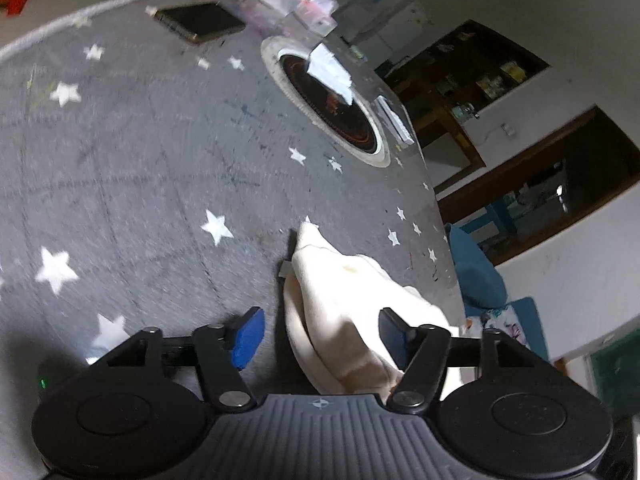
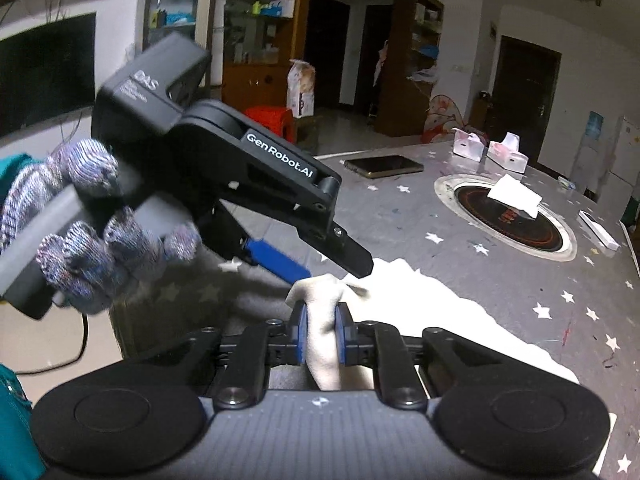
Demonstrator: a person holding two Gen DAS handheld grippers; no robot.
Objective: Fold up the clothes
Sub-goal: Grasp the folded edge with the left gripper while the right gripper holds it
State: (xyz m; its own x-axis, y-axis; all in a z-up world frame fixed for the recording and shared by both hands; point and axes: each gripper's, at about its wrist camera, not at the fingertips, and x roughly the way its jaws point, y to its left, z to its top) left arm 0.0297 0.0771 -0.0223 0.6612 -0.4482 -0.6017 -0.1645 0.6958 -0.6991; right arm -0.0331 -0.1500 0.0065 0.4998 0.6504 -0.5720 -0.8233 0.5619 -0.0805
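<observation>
A cream cloth (image 1: 344,312) lies bunched on the grey star-print table (image 1: 132,168). In the left wrist view my left gripper (image 1: 320,338) is open, its blue pads either side of the cloth's near end. In the right wrist view my right gripper (image 2: 322,334) is shut on a pinched fold of the cream cloth (image 2: 420,316), which spreads away to the right over the table. The left gripper (image 2: 320,268) shows there too, held by a gloved hand (image 2: 84,216), its fingers spread just above that fold.
A round black induction hob (image 2: 516,216) with a white paper on it is set in the table. A phone (image 2: 384,166), pink boxes (image 2: 486,152) and a white flat box (image 2: 598,230) lie farther back. The table edge (image 1: 448,240) is close on the right.
</observation>
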